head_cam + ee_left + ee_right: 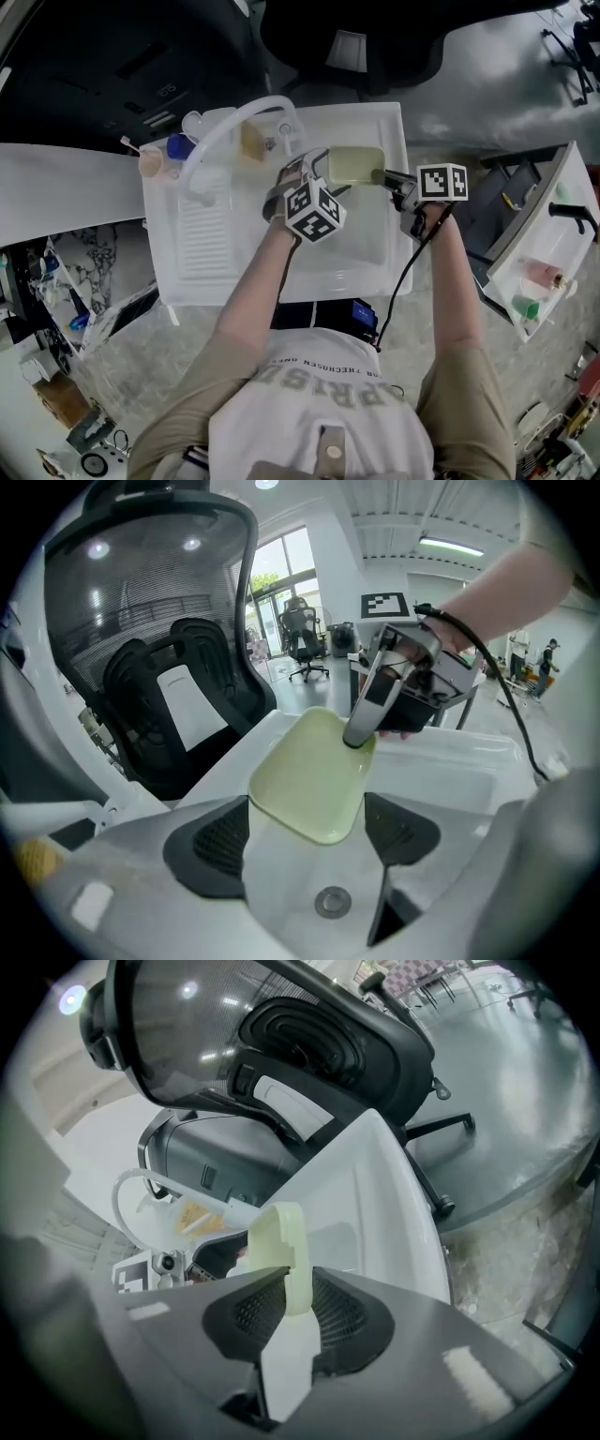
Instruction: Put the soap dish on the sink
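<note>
The pale green soap dish [356,165] hangs over the basin of the white sink [375,117], held between both grippers. My left gripper [323,172] straddles its left end. In the left gripper view the dish [314,775] sits between the two dark pads, which meet its sides, above the drain [331,902]. My right gripper [386,176] is shut on the dish's right edge. The left gripper view shows its grey finger [361,731] clamped on the far rim. In the right gripper view the dish [281,1241] stands edge-on between the pads.
A white curved faucet hose [234,117] and several small bottles and cups [173,150] stand at the sink's back left, beside a ribbed drainboard [202,239]. A black mesh office chair [178,667] stands behind the sink. A second white sink [544,253] lies to the right.
</note>
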{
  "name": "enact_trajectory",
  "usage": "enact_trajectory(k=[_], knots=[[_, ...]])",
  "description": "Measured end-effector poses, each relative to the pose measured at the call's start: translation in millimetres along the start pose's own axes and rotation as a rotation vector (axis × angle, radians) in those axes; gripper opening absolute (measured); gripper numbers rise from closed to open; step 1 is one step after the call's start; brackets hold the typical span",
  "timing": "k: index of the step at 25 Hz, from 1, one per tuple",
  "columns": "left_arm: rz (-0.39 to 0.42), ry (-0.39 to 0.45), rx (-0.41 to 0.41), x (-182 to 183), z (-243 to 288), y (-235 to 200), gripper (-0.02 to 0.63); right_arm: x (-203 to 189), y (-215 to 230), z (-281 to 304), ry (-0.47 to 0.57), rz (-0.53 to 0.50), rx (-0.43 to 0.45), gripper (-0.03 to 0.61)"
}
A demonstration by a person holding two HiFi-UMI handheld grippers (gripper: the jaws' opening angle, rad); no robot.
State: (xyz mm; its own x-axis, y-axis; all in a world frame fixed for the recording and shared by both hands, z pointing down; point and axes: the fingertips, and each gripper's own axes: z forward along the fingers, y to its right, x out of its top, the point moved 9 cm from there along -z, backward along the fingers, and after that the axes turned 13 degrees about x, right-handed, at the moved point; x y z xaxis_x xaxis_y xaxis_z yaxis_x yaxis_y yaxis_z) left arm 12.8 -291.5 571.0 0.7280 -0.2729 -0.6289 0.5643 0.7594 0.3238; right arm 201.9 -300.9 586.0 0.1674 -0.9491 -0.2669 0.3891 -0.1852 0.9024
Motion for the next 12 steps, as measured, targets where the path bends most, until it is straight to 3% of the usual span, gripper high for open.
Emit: enact_trajectory(k=[8, 12], knots=[[-0.059, -0.083, 0.067, 1, 22, -5, 0.403, 19, 11, 10, -0.006, 0.025, -0.017, 0.077], [-0.113, -0.135, 0.051, 3, 31, -8, 0.403, 32, 12, 13, -0.007, 0.039, -0.052, 0.077]])
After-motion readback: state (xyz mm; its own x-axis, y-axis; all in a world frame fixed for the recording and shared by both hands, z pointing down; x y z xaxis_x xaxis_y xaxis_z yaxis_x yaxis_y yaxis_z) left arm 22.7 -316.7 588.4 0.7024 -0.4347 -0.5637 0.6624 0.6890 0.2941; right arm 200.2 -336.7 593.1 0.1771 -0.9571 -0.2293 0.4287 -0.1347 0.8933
